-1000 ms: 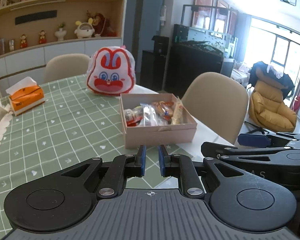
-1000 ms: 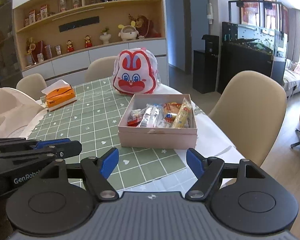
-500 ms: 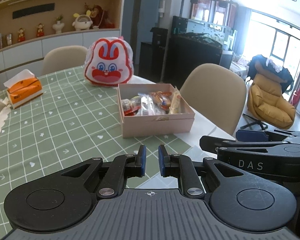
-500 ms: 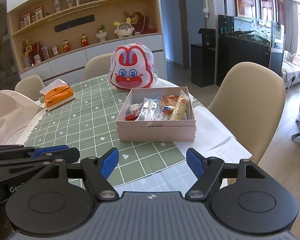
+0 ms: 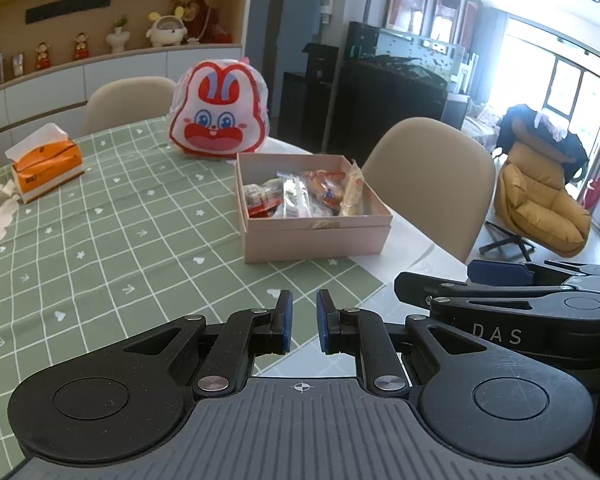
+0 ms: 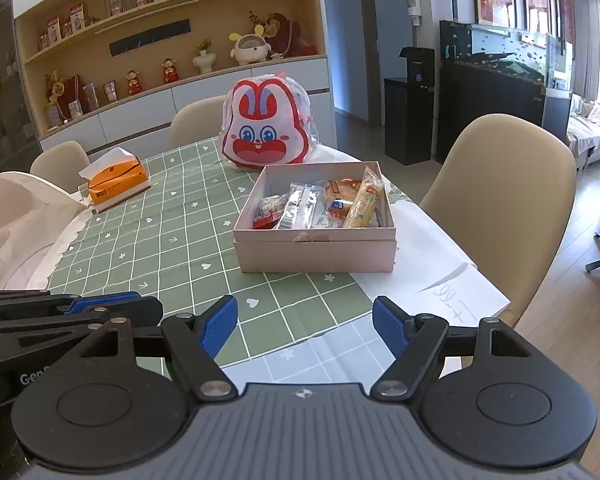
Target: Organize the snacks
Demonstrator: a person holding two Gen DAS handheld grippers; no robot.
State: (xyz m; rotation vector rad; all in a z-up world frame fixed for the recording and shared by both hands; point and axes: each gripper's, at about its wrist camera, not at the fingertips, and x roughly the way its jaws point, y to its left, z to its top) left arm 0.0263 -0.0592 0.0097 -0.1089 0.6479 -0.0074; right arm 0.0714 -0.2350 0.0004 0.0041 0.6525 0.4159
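Observation:
An open pink box (image 5: 316, 242) (image 6: 316, 256) stands on the green checked tablecloth, and several wrapped snacks (image 5: 300, 196) (image 6: 320, 204) lie inside it. My left gripper (image 5: 304, 322) hovers over the cloth in front of the box, shut, its blue pads holding nothing. To its right, my right gripper (image 6: 305, 322) hangs at the table's near edge, open and empty. Each gripper shows side-on in the other's view: the right gripper (image 5: 500, 276) and the left gripper (image 6: 100, 304).
A red and white rabbit-face bag (image 5: 219, 120) (image 6: 266, 134) stands behind the box. An orange tissue box (image 5: 46, 166) (image 6: 116, 180) lies far left. A white lace-edged cover (image 6: 12, 220) sits at the left edge. A beige chair (image 6: 500, 200) stands right of the table, and a white paper (image 6: 440, 276) lies at that edge.

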